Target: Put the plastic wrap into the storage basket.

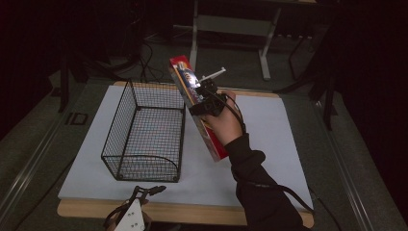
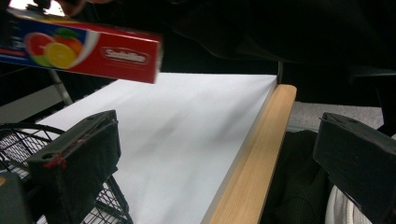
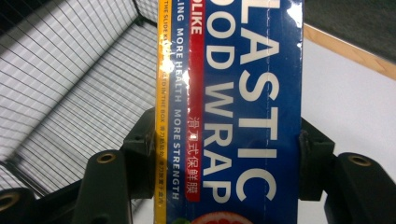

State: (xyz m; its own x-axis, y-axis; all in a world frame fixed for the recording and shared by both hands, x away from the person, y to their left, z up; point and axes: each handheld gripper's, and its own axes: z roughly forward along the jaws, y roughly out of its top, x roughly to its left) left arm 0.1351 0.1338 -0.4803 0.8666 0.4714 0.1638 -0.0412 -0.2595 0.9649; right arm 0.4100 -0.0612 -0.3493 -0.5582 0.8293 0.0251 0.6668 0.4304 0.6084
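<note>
a long glossy red-and-blue cardboard plastic-wrap box (image 1: 199,108) is pinched by the right gripper (image 1: 206,98) beside a black wire basket (image 1: 144,132); left gripper (image 2: 224,163) jaws are spread.

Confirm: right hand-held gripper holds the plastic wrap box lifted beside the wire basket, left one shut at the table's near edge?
Not quite. The left hand-held gripper is open; the left gripper view shows its jaws wide apart. The right hand-held gripper does hold the plastic wrap box beside the wire basket.
</note>
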